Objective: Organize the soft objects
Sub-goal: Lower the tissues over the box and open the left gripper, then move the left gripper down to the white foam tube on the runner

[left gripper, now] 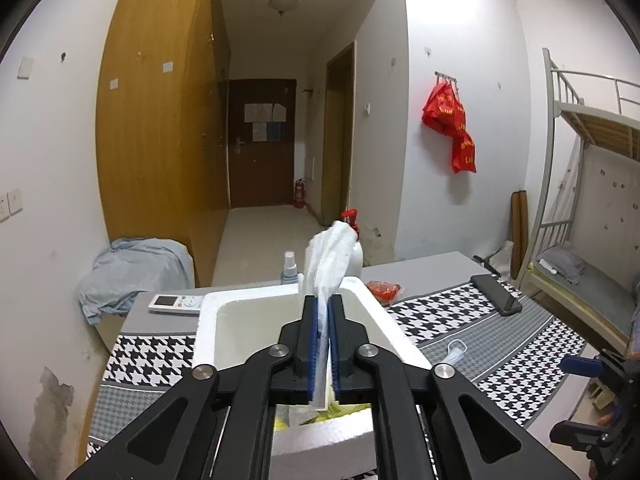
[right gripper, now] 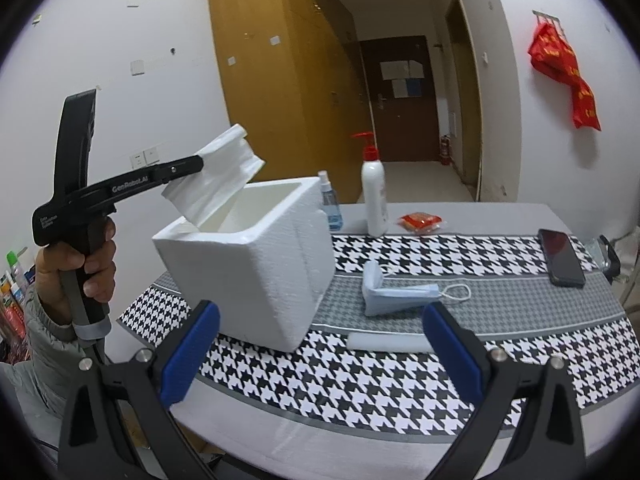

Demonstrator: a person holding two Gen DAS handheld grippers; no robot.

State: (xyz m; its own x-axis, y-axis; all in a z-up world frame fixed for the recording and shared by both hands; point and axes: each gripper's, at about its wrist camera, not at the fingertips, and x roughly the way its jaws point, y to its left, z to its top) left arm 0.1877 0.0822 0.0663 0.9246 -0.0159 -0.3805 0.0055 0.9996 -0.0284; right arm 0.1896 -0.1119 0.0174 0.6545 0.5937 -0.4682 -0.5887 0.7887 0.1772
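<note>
Right wrist view: left gripper (right gripper: 202,162) pinches a white cloth (right gripper: 222,176) above the foam box (right gripper: 256,264).
Face mask (right gripper: 394,292), frame centre, remains on the table; right gripper (right gripper: 320,344) gapes wide, empty.

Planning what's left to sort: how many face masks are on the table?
1. The blue face mask lies folded on the grey strip right of the foam box, ahead of the open right claw. More may be hidden inside the box.

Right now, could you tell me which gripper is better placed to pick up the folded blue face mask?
Right. The right gripper is open, facing the blue face mask; the left gripper is shut on white cloth.
</note>
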